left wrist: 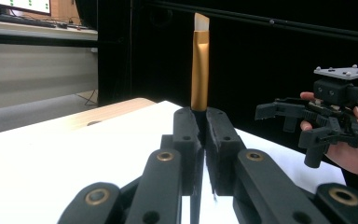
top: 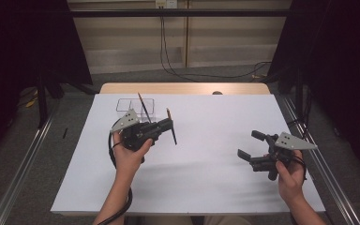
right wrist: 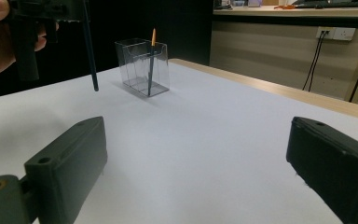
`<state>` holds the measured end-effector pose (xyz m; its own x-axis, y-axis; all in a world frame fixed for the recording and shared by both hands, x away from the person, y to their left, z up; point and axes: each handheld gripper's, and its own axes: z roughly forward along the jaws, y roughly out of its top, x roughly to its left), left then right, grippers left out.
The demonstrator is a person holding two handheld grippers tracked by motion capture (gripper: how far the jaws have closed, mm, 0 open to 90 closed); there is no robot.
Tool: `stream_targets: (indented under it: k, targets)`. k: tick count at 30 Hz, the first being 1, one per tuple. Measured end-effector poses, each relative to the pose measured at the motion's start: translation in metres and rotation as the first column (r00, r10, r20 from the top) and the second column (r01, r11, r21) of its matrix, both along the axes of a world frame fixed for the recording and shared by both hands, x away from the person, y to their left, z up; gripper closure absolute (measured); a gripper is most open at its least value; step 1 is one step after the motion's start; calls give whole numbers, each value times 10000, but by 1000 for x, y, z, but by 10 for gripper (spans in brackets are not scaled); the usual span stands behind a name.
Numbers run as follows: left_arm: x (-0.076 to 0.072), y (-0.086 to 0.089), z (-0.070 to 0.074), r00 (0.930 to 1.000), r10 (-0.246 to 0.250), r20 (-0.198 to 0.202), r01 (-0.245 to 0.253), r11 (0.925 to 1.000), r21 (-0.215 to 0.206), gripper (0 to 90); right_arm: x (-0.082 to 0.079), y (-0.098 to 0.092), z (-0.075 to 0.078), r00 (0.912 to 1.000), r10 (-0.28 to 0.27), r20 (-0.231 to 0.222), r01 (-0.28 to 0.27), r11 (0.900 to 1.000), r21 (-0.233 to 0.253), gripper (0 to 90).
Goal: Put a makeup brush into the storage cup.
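Note:
My left gripper (top: 169, 124) is shut on a thin brush (top: 172, 129), held above the white table left of centre. In the left gripper view the brush's gold ferrule and pale tip (left wrist: 199, 65) rise upright from between the closed jaws. Its dark handle (right wrist: 89, 46) hangs below the gripper, clear of the table. A clear plastic box (top: 135, 107) stands at the back left with a second brush (top: 142, 104) leaning in it; the box (right wrist: 142, 67) and that brush (right wrist: 151, 58) also show in the right gripper view. My right gripper (top: 248, 144) is open and empty over the table's right side.
The white sheet (top: 206, 178) covers most of a wooden table whose bare far edge (top: 183, 88) shows at the back. Metal rails (top: 23, 164) run along both sides. Cables (top: 178, 70) trail on the floor beyond the table.

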<state>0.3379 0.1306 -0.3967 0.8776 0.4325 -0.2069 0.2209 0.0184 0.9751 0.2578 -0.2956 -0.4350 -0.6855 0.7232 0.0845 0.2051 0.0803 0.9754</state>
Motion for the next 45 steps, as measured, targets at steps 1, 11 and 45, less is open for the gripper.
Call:
stream_targets:
  k: [1,11,45]
  targets:
    - [0,1,0,10000,33,4,-33,10000,-38,838,-1,0,0,10000,-11,-5,11,10000,27,45]
    - [4,5,3,9997,232,34,-232,9997,25,837,-7,-2,-1,10000,51,-6,-51,10000,51,45]
    - [28,24,28,9924,1214,183,-1222,9911,535,838,-7,-5,-2,9999,92,-68,-93,9999,-135,34]
